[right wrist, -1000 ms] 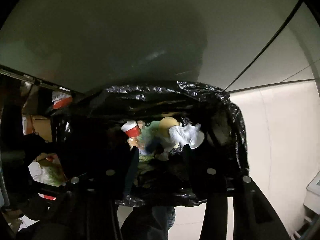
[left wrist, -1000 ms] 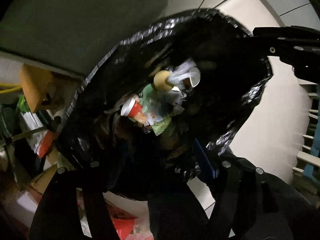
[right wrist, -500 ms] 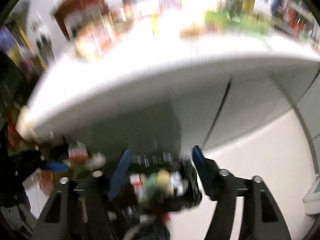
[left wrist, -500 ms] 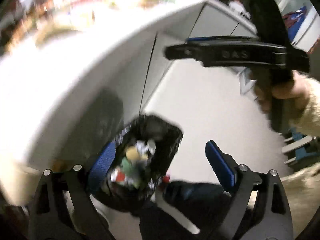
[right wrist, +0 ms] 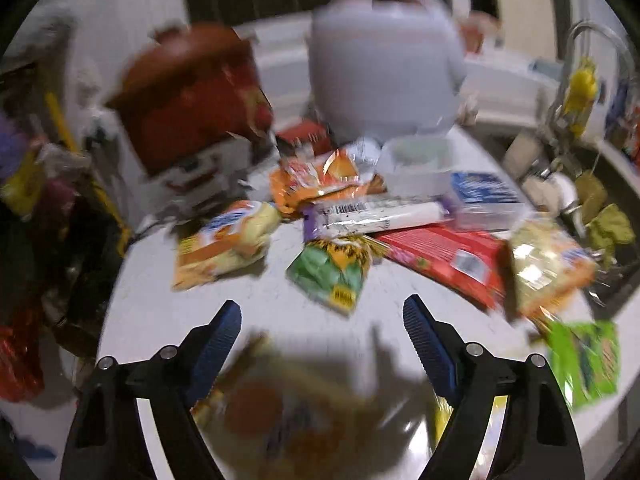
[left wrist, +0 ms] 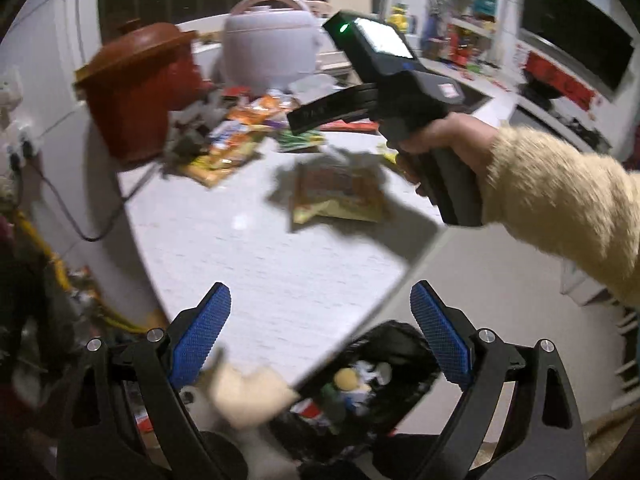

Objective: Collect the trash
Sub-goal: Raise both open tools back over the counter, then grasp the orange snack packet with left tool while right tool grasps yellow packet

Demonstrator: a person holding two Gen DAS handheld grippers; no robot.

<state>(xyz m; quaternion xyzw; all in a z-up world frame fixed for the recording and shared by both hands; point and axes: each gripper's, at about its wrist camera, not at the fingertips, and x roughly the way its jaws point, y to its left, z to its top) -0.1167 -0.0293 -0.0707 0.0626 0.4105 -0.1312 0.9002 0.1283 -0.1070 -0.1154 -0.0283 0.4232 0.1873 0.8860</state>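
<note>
Lying scattered across the white counter (right wrist: 248,304), the wrappers crowd its far half in the right wrist view: a green packet (right wrist: 330,276) at 12 o'clock just beyond our fingertips, a red flat pack (right wrist: 444,258) at 1 o'clock, an orange-and-yellow bag (right wrist: 224,242) at 11 o'clock. Nearer us a blurred wrapper (right wrist: 304,412) sits at 6 o'clock, between the blue pads (right wrist: 216,348). Our right gripper (right wrist: 322,340) is spread wide and carries nothing. Bare counter runs between the green packet and that near wrapper.

From the left wrist view, our left gripper (left wrist: 320,332) is likewise wide apart and empty, above the counter's near edge. Below that edge, at 5 o'clock, the black-lined trash bin (left wrist: 404,336) stands open with rubbish inside. A crumpled yellow bag (left wrist: 340,196) lies alone at 12 o'clock. The brown pot (left wrist: 140,88) at 10 o'clock and white cooker (left wrist: 272,40) behind close off the far side
</note>
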